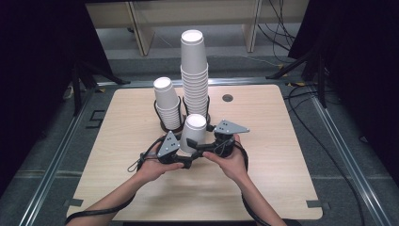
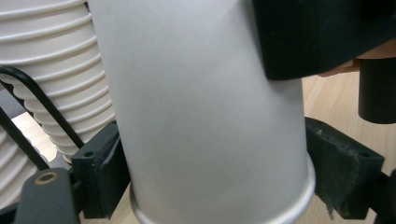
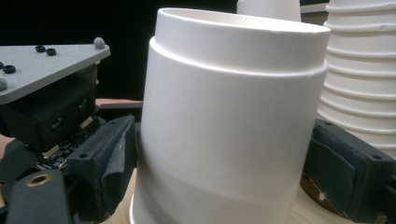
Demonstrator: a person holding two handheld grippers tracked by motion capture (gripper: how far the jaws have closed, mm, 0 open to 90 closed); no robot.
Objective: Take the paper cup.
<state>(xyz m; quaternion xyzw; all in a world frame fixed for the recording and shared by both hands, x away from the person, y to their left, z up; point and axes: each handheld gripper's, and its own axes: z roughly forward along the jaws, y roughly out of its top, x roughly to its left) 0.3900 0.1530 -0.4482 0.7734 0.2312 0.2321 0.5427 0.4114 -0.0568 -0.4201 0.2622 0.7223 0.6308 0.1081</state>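
A white paper cup stood upside down near the front middle of the wooden table, just in front of two stacks of cups held in black wire holders: a short stack on the left and a tall stack on the right. The left gripper and the right gripper both met at this cup, one from each side.

In the left gripper view the cup filled the gap between the jaws, its rolled rim low, and both padded jaws pressed its wall near the rim, so the gripper was closed on it.

In the right gripper view the cup leaned slightly between the jaws, its recessed base uppermost. The left pad lay against its wall; the right pad sat at its edge, though contact there could not be made out.
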